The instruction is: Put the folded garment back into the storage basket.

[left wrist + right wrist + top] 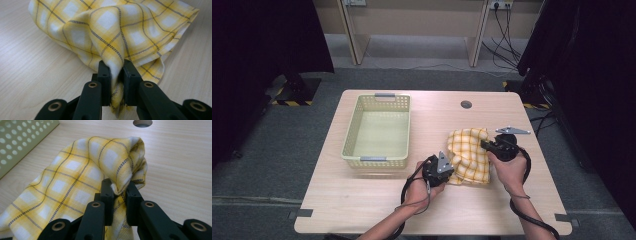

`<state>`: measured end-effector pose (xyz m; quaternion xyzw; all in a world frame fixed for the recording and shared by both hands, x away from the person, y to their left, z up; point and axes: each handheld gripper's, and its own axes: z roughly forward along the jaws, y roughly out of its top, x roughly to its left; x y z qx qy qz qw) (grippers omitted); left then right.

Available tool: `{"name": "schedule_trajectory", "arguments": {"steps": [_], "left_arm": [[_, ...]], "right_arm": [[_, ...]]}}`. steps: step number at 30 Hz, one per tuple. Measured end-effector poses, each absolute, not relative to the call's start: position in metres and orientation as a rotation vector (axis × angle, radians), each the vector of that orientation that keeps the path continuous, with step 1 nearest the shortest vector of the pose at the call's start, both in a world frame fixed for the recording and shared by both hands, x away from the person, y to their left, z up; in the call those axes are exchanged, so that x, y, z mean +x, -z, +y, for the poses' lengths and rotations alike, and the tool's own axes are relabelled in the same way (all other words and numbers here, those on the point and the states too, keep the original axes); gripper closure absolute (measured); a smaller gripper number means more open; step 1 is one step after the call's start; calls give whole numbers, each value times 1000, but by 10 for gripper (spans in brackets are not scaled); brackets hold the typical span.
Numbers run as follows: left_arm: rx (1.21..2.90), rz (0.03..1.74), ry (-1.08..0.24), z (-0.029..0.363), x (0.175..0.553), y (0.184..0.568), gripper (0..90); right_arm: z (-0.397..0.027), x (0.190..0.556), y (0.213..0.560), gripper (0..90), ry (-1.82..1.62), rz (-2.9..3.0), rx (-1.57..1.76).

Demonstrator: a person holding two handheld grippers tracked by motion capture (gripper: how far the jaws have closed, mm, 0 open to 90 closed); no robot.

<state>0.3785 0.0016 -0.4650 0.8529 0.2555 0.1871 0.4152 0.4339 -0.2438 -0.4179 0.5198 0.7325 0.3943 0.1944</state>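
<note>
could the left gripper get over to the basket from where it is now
Probably yes. The basket sits just beyond and left of the left gripper, with bare table between them. But its jaws are shut on the yellow checked cloth, which the right gripper also pinches, so the cloth would come along.

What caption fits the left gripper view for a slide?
Left gripper shut on a pinched fold of the yellow checked cloth, bunched on the wooden table.

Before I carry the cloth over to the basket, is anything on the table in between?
Nothing visible. Both hand-held grippers, left and right, pinch the yellow checked cloth, and only bare table lies between it and the open basket; the basket's near wall must be cleared.
</note>
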Motion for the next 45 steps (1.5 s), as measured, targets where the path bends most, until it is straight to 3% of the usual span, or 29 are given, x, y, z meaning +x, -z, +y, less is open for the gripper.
{"name": "schedule_trajectory", "arguments": {"steps": [45], "left_arm": [[2062,669,-647,42,368,421,792]], "right_arm": [[-202,438,363,809,-1228,2034,1315]]}}
